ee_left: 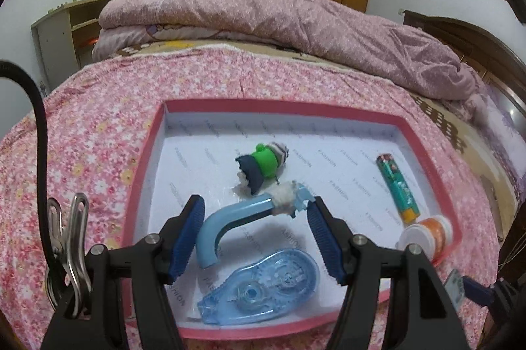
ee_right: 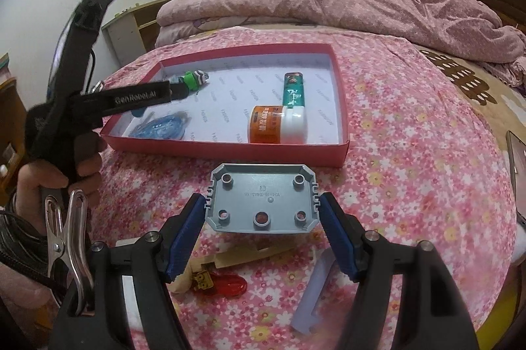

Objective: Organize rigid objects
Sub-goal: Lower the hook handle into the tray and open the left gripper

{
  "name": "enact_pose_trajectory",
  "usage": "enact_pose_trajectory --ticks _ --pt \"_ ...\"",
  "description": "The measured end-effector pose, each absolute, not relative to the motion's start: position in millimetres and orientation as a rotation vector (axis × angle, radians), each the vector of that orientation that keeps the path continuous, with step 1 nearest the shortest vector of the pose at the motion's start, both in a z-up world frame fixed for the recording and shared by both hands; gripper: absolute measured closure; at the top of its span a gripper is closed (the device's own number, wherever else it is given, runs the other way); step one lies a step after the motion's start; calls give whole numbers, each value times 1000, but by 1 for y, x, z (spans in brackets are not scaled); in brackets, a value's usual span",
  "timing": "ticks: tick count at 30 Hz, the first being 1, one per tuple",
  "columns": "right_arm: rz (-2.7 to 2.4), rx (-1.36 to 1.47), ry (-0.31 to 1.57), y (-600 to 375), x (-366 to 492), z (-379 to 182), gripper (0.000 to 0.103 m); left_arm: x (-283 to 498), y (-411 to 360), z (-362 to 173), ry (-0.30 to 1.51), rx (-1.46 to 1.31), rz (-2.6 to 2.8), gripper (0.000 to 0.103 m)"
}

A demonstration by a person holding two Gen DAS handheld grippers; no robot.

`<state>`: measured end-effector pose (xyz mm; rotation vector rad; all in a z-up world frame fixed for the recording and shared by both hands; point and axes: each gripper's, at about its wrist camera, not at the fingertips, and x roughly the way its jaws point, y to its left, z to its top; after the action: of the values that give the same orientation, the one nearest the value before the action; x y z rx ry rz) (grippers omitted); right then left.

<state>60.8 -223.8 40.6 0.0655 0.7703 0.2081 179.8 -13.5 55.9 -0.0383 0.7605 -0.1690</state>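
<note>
A red-rimmed shallow box (ee_left: 154, 152) lies on the flowered bedspread. It holds a green toy figure (ee_left: 263, 159), a green lighter (ee_left: 397, 185), an orange bottle with a white cap (ee_left: 427, 235) and a blue correction-tape dispenser (ee_left: 263, 287). My left gripper (ee_left: 256, 202) hangs over the box, shut on a curved light-blue handle (ee_left: 230, 218) that throws a shadow on the box floor. The right wrist view shows the same box (ee_right: 230, 149) ahead. In front of it my right gripper (ee_right: 261, 202) is shut on a grey plastic plate (ee_right: 263, 198) with round holes.
Below the right gripper, a red clear piece (ee_right: 227, 286), a beige part (ee_right: 243, 254) and a lavender strip (ee_right: 312, 294) lie on the spread. A phone (ee_right: 517, 172) lies at the right edge. A folded pink quilt (ee_left: 296, 17) is behind the box. A hand (ee_right: 49, 182) holds the left gripper.
</note>
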Motion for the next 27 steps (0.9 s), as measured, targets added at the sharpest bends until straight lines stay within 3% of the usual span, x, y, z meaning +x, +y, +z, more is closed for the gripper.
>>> enact_pose_trajectory --ticks 7,27 --pt "205 52 764 -225 67 45 31 180 -16 46 756 -4 -152 23" --pt "210 10 710 -217 134 78 31 176 -18 43 730 25 -136 23"
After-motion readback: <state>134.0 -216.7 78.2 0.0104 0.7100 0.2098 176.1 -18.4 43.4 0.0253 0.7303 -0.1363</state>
